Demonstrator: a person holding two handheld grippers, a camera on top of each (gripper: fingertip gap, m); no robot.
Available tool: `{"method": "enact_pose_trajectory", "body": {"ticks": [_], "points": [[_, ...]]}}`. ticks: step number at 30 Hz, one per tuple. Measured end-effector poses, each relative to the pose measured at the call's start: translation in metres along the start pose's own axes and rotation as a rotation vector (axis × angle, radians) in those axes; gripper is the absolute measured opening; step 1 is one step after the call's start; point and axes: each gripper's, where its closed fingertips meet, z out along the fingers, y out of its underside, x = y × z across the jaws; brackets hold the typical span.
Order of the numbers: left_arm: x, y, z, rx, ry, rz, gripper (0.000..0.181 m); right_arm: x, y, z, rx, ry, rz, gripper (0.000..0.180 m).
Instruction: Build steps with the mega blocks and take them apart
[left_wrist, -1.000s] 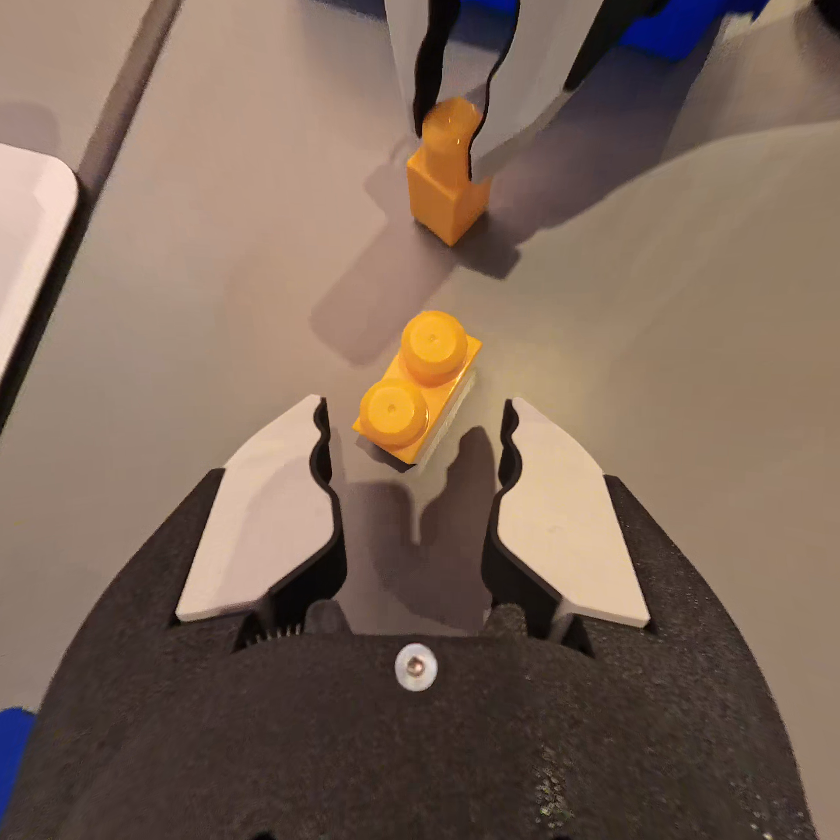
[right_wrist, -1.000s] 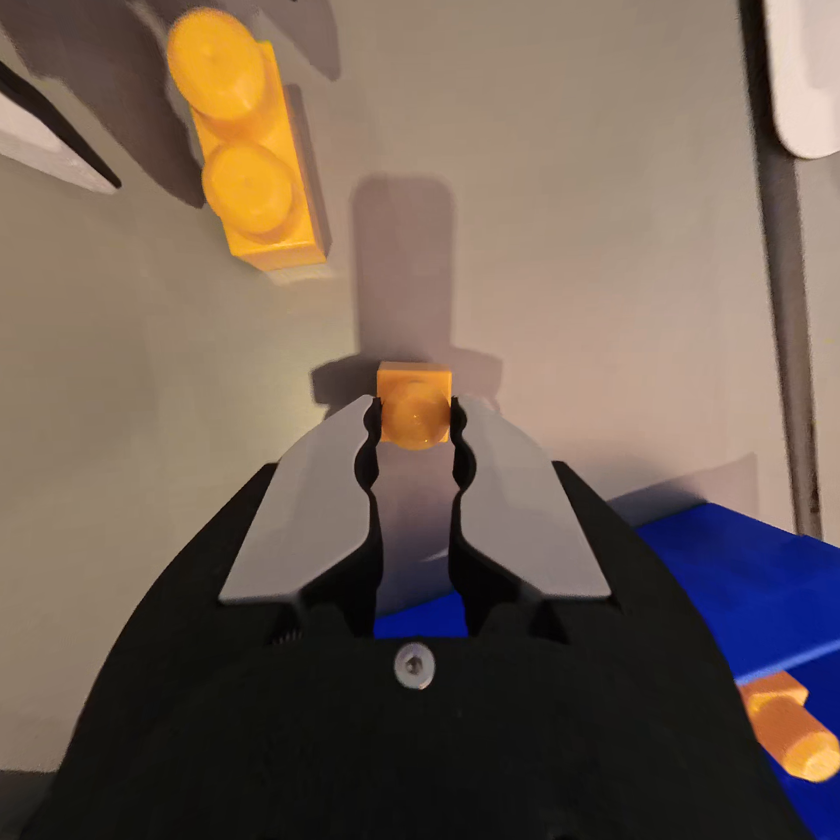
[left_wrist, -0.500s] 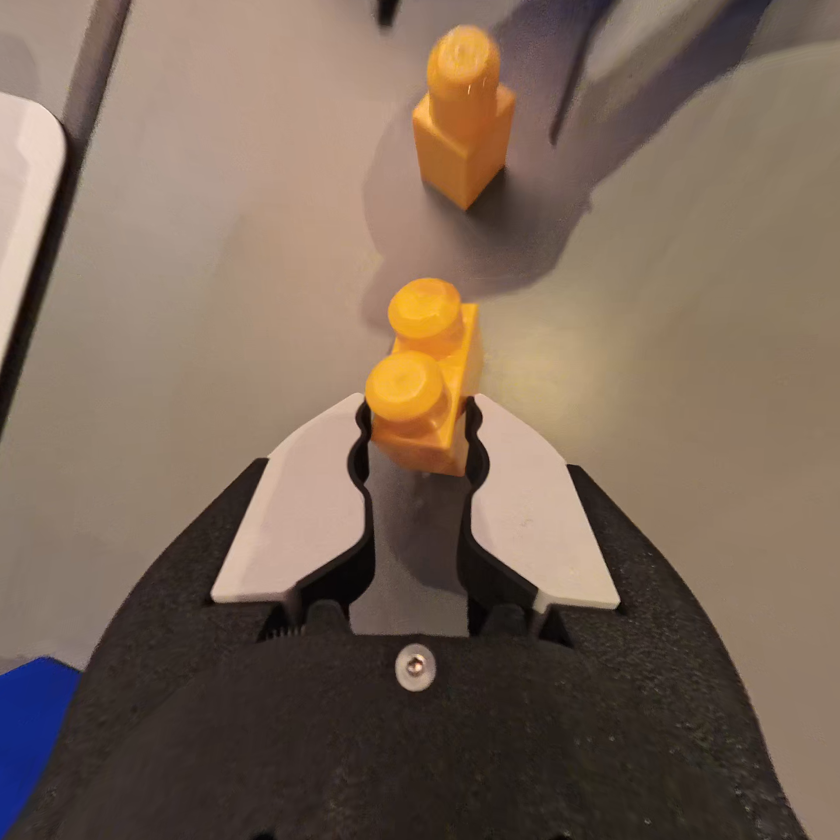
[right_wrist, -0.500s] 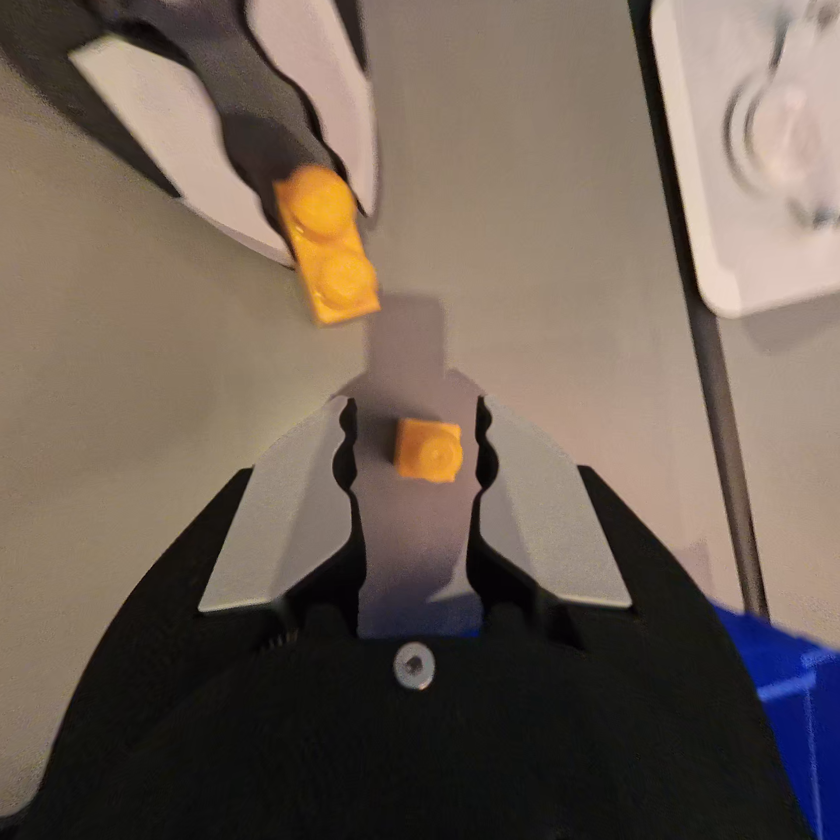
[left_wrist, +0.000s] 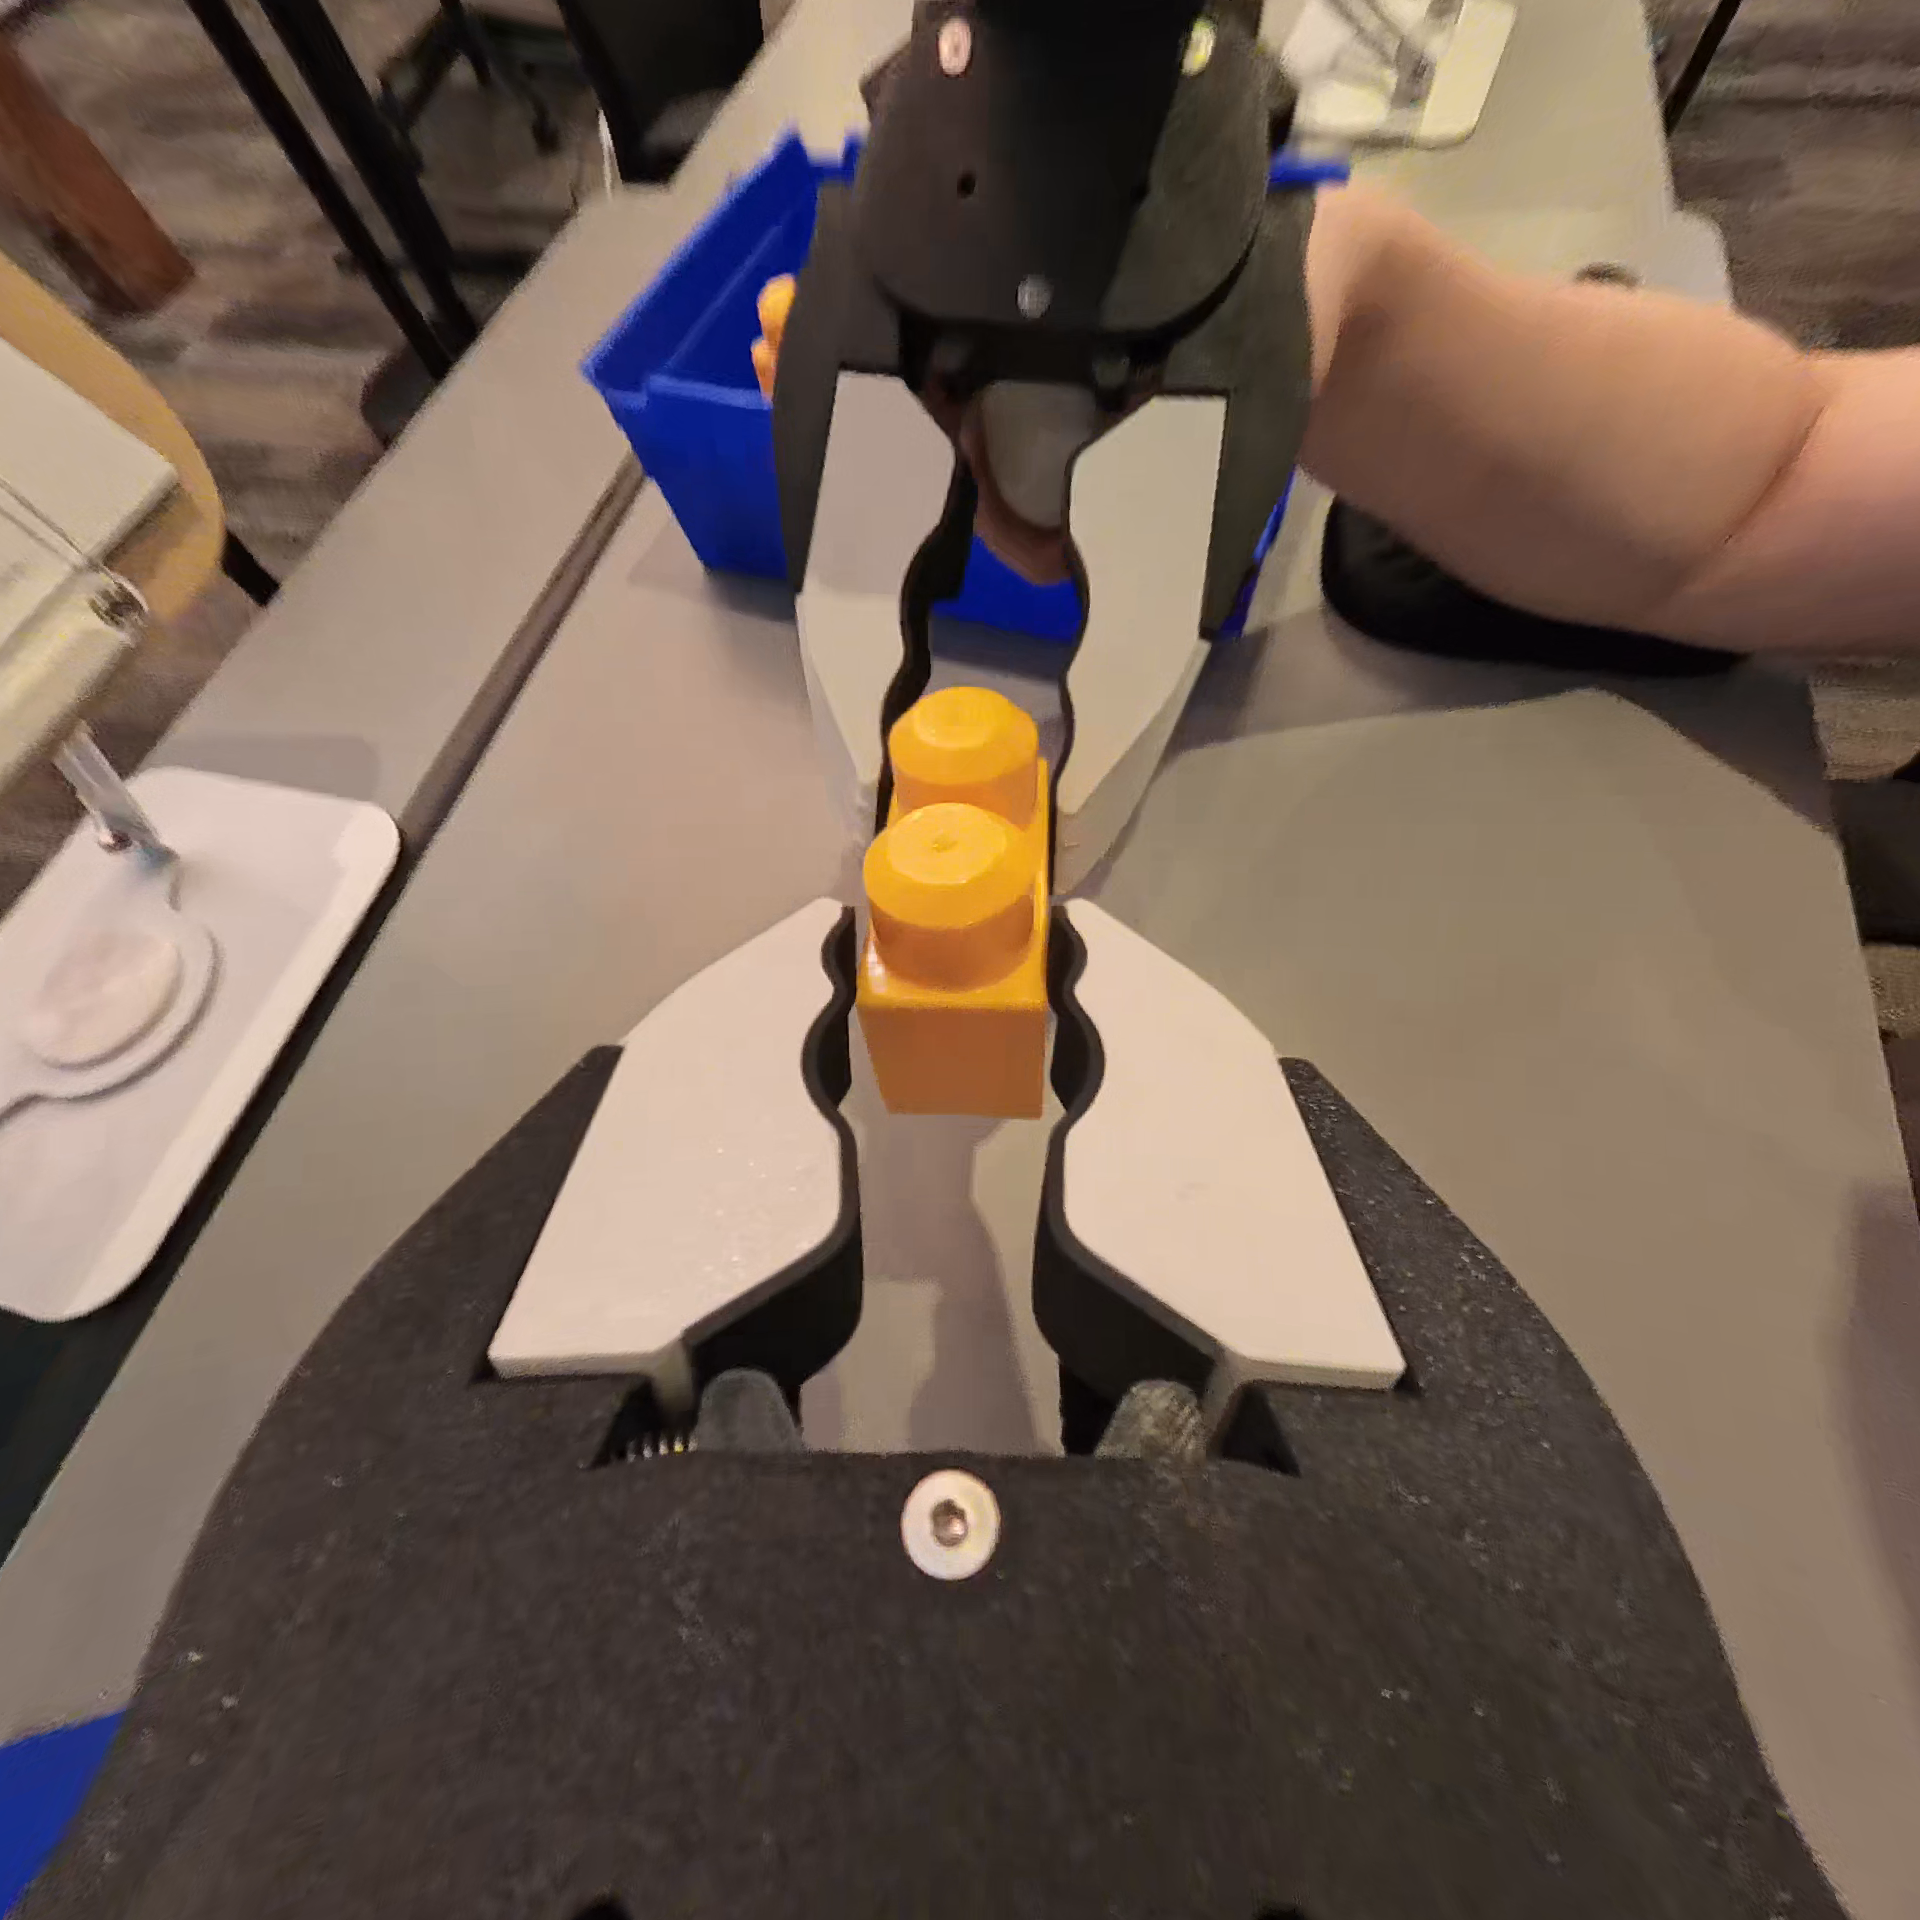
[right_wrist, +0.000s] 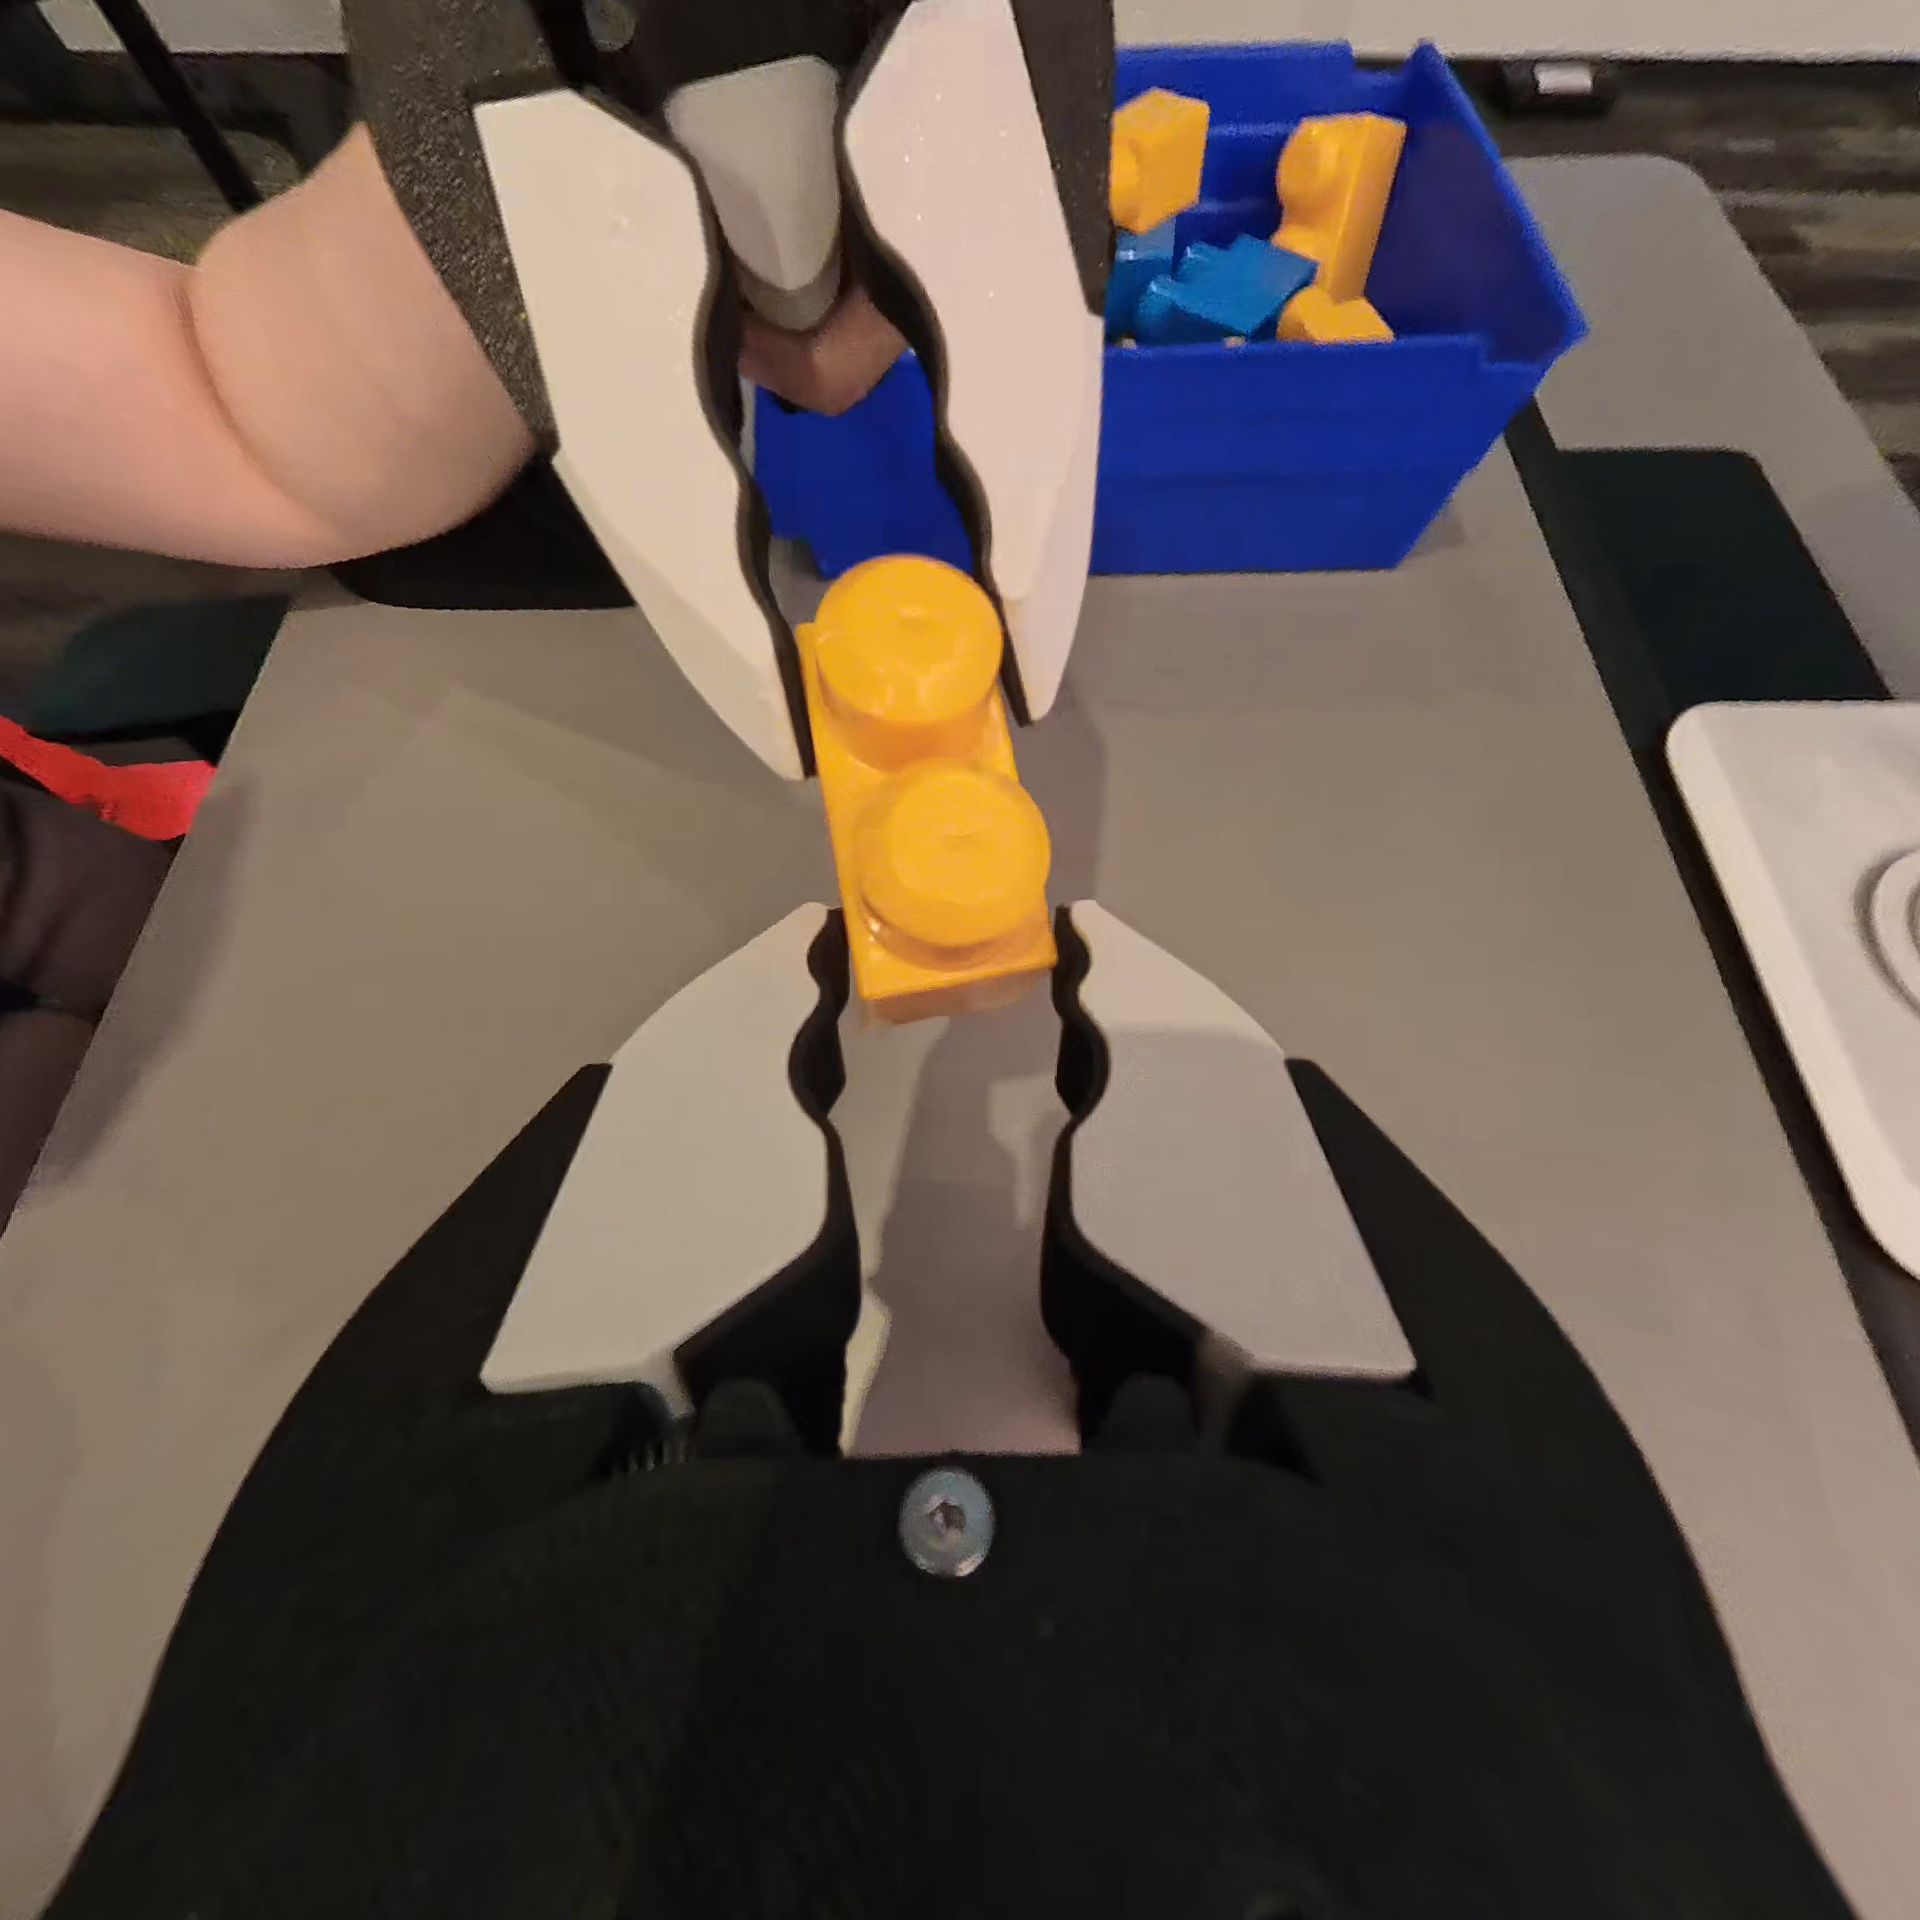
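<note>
Left wrist view: left gripper (left_wrist: 954, 992) has its jaws closed onto the near end of an orange two-stud block (left_wrist: 956, 935), pads pressed against both side walls, block raised off the grey table (left_wrist: 1455, 987). Right gripper (left_wrist: 961, 800) faces in from the far side — its tips straddle the block's far end, touching or just beside it; contact can't be confirmed from here. Behind it sit a blue bin (left_wrist: 707, 416) and a person's forearm (left_wrist: 1558, 447). A white pad (left_wrist: 239, 997) lies at the left table edge.

Right wrist view: same block (right_wrist: 930, 810), seen end-on from the other side. Right gripper (right_wrist: 945, 961) has jaws part-open, tips just flanking the near end with slim gaps on both sides — not visibly clamped. Left gripper (right_wrist: 904, 717) pinches the far stud end. The blue bin (right_wrist: 1299, 457) beyond holds loose orange and blue blocks (right_wrist: 1247, 281). White pad (right_wrist: 1808, 935) at right.
</note>
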Motion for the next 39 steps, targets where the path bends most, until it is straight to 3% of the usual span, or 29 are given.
{"method": "enact_pose_trajectory", "body": {"ticks": [3,6,13,15,21,39], "points": [[0.003,-0.015,-0.005,0.097,0.010,-0.022,0.062,-0.007,-0.017,-0.011,0.086,-0.027,-0.005,0.037],[0.000,-0.012,0.000,0.082,-0.004,-0.037,0.072,-0.007,-0.028,-0.019,0.138,-0.017,0.008,0.037],[-0.002,-0.021,0.006,0.159,-0.014,-0.050,0.055,-0.006,-0.031,-0.022,0.136,0.026,-0.031,0.037],[0.003,-0.023,0.004,0.176,0.008,-0.026,0.041,-0.007,-0.032,-0.023,0.150,0.016,-0.025,0.037],[0.003,-0.019,0.005,0.164,0.013,-0.019,0.047,-0.006,-0.032,-0.021,0.130,0.047,-0.055,0.037],[0.009,-0.022,-0.001,0.176,0.087,-0.038,0.042,-0.012,-0.039,-0.035,0.173,0.040,-0.087,0.040]]}}
